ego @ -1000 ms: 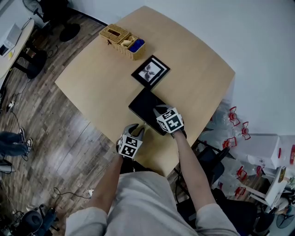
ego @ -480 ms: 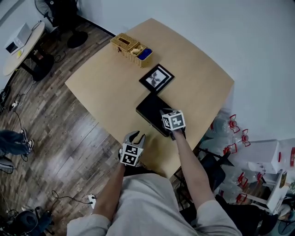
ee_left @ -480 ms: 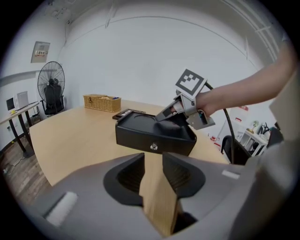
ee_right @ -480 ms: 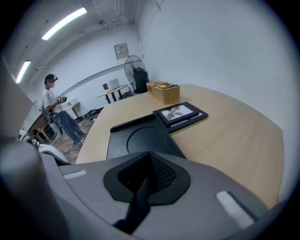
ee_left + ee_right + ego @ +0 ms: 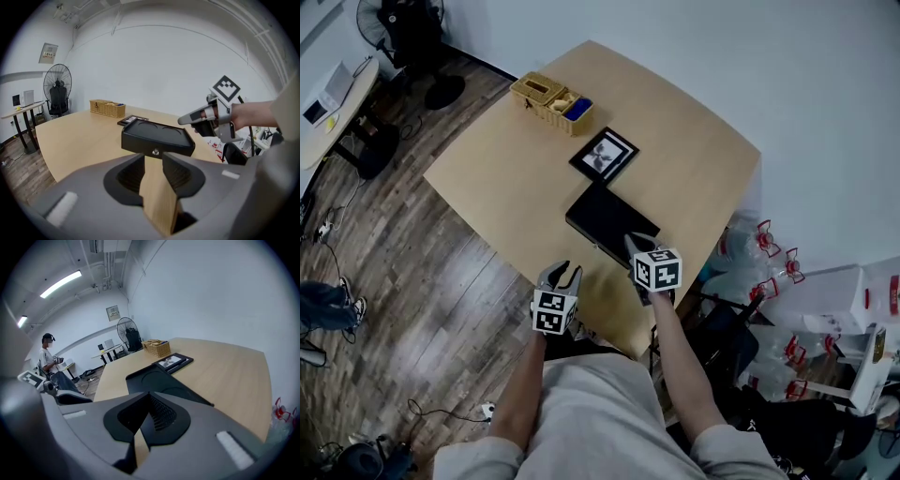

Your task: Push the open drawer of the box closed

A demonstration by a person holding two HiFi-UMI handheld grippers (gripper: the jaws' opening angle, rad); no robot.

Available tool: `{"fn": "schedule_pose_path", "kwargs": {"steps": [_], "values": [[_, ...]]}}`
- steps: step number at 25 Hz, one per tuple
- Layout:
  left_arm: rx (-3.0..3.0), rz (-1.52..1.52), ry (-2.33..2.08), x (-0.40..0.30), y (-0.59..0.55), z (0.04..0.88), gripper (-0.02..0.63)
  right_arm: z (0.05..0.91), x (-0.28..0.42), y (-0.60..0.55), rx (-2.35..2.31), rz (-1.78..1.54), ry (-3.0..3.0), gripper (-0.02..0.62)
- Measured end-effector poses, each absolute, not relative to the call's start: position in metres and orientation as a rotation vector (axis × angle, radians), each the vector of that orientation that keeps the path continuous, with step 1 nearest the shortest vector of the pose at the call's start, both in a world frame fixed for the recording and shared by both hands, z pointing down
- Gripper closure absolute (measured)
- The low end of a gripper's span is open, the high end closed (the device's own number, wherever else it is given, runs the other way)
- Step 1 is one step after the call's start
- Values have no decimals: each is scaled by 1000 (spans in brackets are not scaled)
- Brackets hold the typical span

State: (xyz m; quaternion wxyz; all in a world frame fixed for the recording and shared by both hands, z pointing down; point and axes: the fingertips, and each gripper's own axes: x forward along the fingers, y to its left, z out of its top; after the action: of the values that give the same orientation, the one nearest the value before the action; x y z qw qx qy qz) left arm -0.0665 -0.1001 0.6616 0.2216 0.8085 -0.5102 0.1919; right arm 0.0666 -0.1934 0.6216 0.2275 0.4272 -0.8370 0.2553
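Drawer (image 5: 157, 151) on the black box (image 5: 609, 223) looks flush, sitting on the worktop (image 5: 694, 159). Left gripper (image 5: 561, 272) slightly open, empty; right gripper (image 5: 631, 242) pinched closed, empty.

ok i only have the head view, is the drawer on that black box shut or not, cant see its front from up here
observer: The left gripper view faces the front of the box. The drawer front with its small knob looks flush with the box, so it appears to be shut.
operator: and the right fingers, closed?
observer: Yes. The right gripper view shows the right gripper with its fingers meeting at the tips and nothing between them.
operator: left one?
observer: The left gripper has its fingers apart, with only bare table showing in the gap.
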Motion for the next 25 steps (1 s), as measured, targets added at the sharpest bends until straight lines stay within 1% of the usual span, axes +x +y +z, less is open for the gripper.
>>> {"fn": "schedule_pose_path", "kwargs": {"steps": [9,13,25], "values": [[2238,439,-1454,-62,-96,638,434,622,69,-130,1234,707,-2341,594],[2268,449,-1458,-59,-94,631,434,615,73,-117,1287,747,-2369,594],[2310,444,-1445,-52,-101,627,435,621,72,-103,1261,712,-2388,594]]}}
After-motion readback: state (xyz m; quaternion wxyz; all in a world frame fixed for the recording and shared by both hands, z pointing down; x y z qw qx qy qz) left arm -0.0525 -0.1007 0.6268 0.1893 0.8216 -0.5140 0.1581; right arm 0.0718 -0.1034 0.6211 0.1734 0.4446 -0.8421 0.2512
